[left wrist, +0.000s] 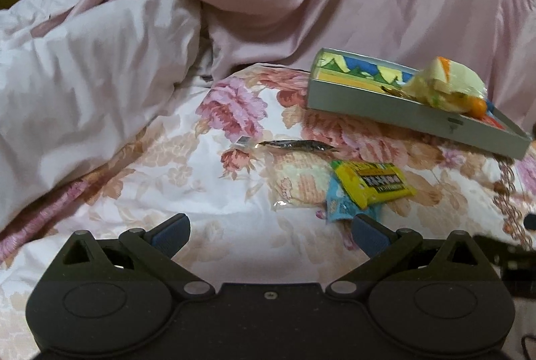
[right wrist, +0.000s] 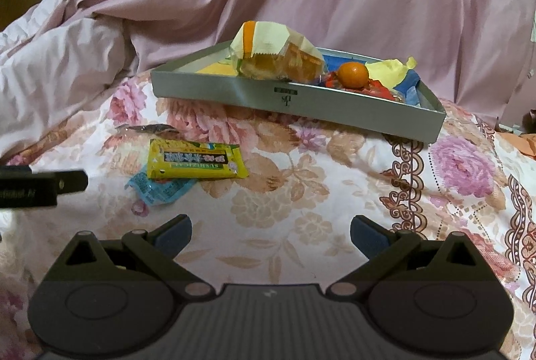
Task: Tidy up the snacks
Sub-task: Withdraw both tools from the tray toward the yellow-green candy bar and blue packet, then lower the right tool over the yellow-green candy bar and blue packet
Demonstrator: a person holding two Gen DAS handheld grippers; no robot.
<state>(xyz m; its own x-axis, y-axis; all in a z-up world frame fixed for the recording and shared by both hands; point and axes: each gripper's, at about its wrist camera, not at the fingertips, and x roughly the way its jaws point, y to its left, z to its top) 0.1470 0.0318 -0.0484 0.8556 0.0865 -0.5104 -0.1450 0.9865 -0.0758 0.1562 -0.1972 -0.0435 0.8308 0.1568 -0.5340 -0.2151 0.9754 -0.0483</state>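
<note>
The yellow packet (left wrist: 372,182) is seen lying on the bed, long axis crosswise, just ahead-right of the left gripper (left wrist: 269,227), the nearer one. The right gripper (right wrist: 270,231) sits further off. Both sets of fingers are spread, nothing held.

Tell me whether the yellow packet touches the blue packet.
Touching. The right wrist view shows the yellow packet lying across the blue packet, covering its upper edge, with no gap between them.

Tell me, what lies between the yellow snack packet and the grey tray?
Only bare flowered bedspread separates the yellow packet from the grey tray, seen most plainly in the right wrist view.
</note>
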